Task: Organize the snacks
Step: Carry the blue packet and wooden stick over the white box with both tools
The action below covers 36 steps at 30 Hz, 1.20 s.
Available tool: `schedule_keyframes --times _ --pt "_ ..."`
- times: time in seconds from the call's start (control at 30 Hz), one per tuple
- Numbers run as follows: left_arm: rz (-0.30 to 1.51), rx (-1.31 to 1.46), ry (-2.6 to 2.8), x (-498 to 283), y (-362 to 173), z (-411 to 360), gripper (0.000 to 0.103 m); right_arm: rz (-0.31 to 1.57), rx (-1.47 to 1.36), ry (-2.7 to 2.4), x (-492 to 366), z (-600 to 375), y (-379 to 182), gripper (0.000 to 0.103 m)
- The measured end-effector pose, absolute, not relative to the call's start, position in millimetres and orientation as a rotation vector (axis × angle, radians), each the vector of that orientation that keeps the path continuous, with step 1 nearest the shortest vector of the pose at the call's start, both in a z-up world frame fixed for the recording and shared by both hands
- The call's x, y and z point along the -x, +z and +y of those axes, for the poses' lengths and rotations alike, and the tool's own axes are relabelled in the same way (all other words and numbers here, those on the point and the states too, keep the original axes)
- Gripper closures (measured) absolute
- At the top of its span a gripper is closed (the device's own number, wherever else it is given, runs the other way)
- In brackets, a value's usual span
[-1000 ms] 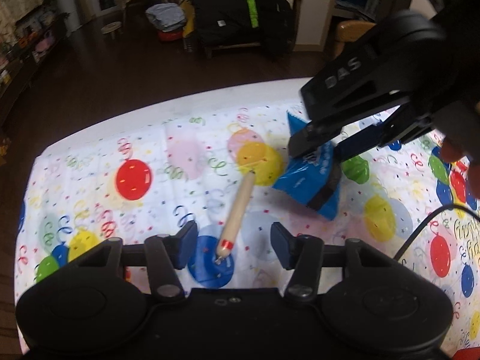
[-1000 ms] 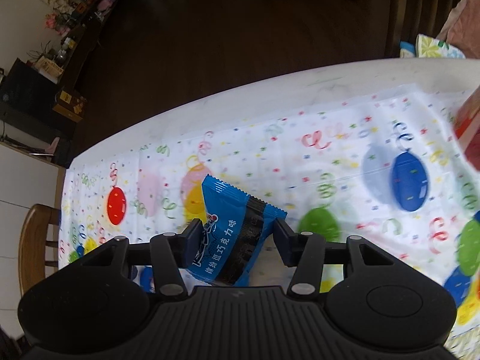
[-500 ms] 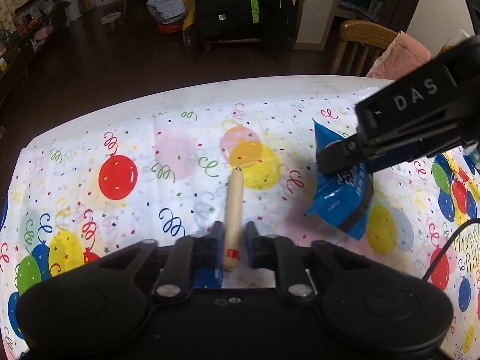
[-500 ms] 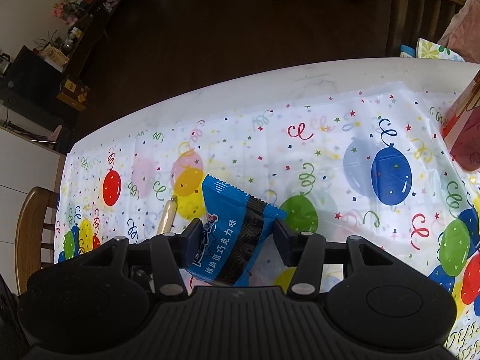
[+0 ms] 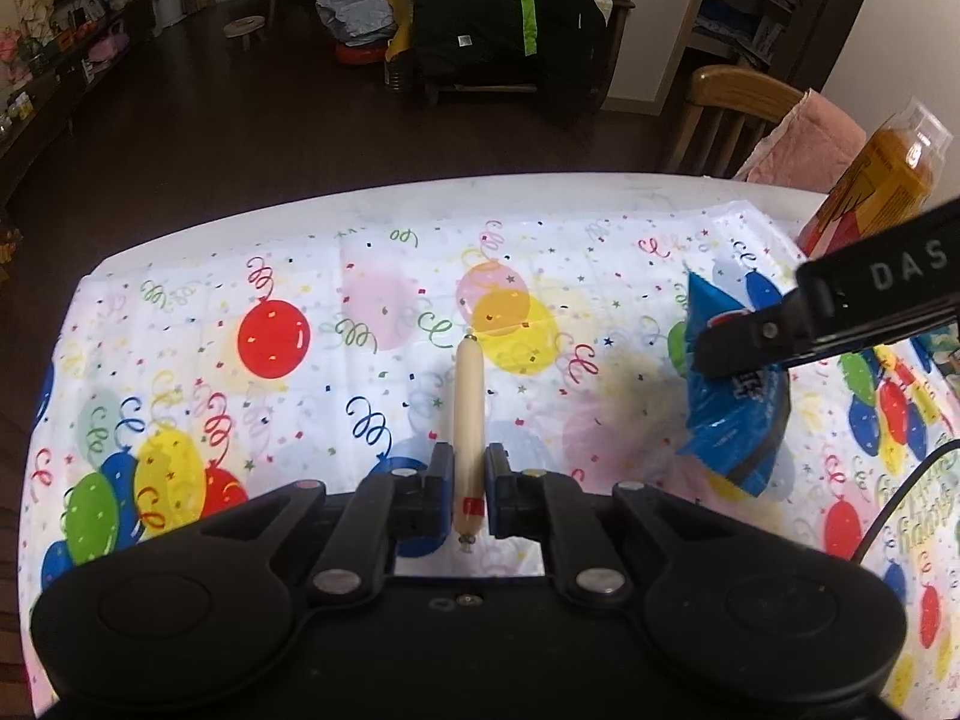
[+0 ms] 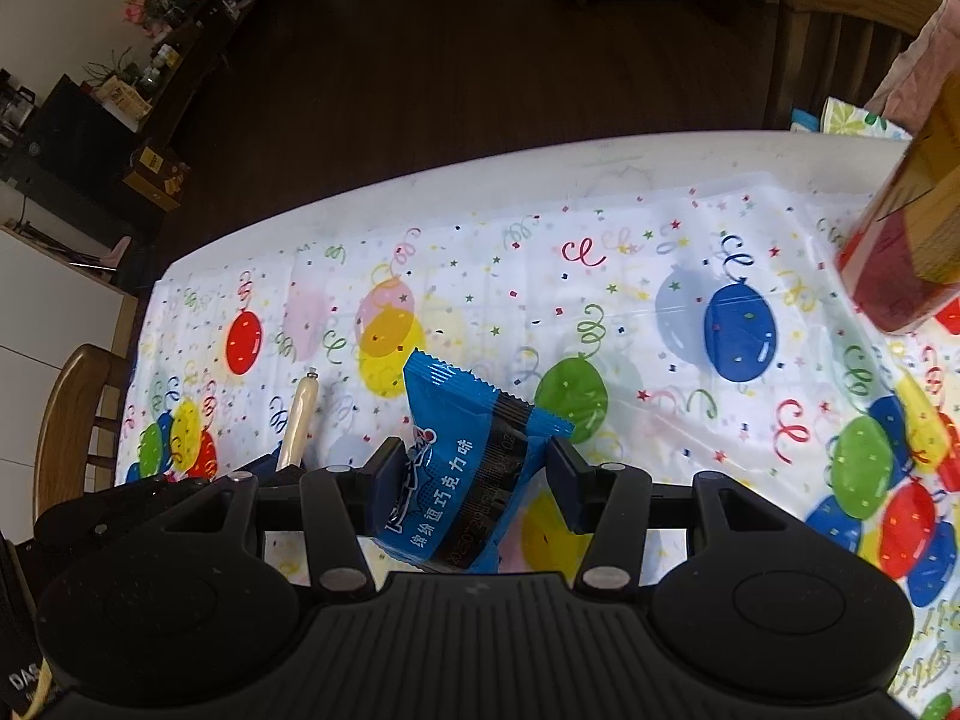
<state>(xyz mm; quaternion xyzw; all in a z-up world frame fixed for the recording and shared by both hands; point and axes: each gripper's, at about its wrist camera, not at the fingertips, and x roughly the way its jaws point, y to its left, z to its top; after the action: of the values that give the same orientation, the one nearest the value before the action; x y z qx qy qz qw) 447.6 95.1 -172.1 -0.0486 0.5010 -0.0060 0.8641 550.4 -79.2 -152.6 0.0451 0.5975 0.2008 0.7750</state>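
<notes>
Two snacks above the balloon-print counter (image 5: 180, 276): one sausage stick (image 5: 468, 420) clamped in the left gripper (image 5: 468, 495), one blue packet (image 6: 462, 468) pinched by the right gripper (image 6: 474, 480). An orange canister (image 5: 882, 180) stands far right.

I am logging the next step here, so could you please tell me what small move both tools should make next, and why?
Probably carry both snacks right toward the orange canister. The left tool is shut on the sausage stick and the right tool on the blue packet, so both grasps look finished.
</notes>
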Motion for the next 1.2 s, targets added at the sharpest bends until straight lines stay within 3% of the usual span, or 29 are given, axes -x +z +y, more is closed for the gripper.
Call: schedule_keyframes --times 0.7,1.2 --pt "0.99 0.103 -0.062 -361.2 -71.8 65.6 0.095 1.171 0.007 0.478 -437.4 -142.3 -37.9 0.052" --pt "1.014 0.105 -0.124 -251.0 -49.3 51.6 0.095 1.189 0.086 0.53 -308.9 -155.0 -32.4 0.052"
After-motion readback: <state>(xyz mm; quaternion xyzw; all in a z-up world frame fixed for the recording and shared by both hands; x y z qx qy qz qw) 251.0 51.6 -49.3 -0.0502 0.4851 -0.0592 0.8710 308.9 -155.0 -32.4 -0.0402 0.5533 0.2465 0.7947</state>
